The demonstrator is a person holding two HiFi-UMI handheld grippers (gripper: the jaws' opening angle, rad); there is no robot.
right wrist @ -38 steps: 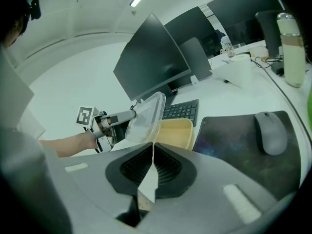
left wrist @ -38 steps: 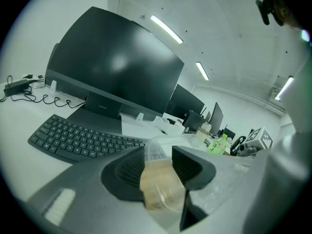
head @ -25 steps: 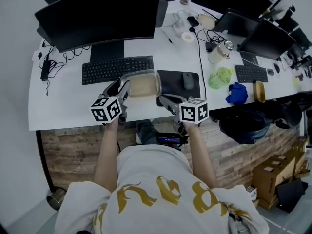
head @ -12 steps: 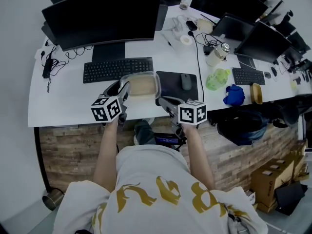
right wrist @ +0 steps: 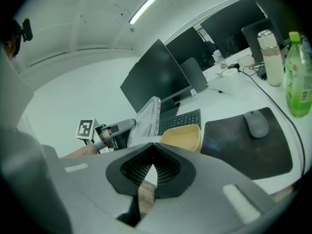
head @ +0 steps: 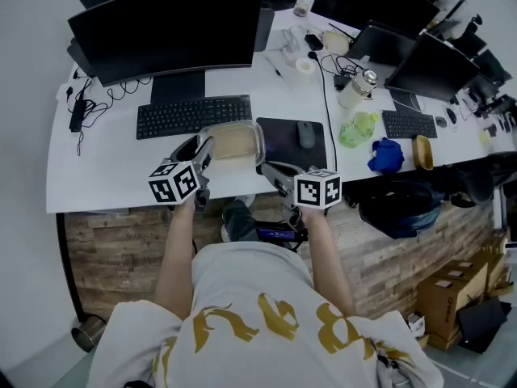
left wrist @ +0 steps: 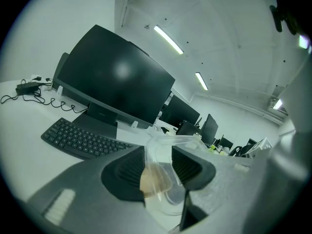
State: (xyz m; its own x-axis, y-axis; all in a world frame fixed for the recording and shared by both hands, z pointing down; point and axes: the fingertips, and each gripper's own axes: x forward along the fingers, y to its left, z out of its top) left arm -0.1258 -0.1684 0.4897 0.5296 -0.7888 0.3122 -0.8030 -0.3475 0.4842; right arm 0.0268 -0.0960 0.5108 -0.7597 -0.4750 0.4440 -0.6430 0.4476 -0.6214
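Pinching one edge of a clear lid [right wrist: 148, 115] with the left hand-held gripper [left wrist: 159, 162], clamped down to the thickness of the plastic and tipping that lid up on its side. Holding nothing with the right hand-held gripper [right wrist: 153, 154], squeezed fully together and empty, hovering by the front edge of the tabletop [head: 105, 172] near the right front corner of a tan box [right wrist: 183, 138]. Leaving that box open on the tabletop beside the raised lid, in front of a keyboard [right wrist: 181, 121] and just left of a dark mouse mat [right wrist: 243, 145] carrying a mouse [right wrist: 255, 123]. Hard to tell whether lid and box touch along one side. Further back, a big dark monitor [left wrist: 117, 82]. Judging by the pose, midway through uncovering the box, with the lid lifted but not yet set clear. Calling next for a steady pinch, a slow swing away from the box, and perhaps bracing the box with the right hand-held gripper against sliding.
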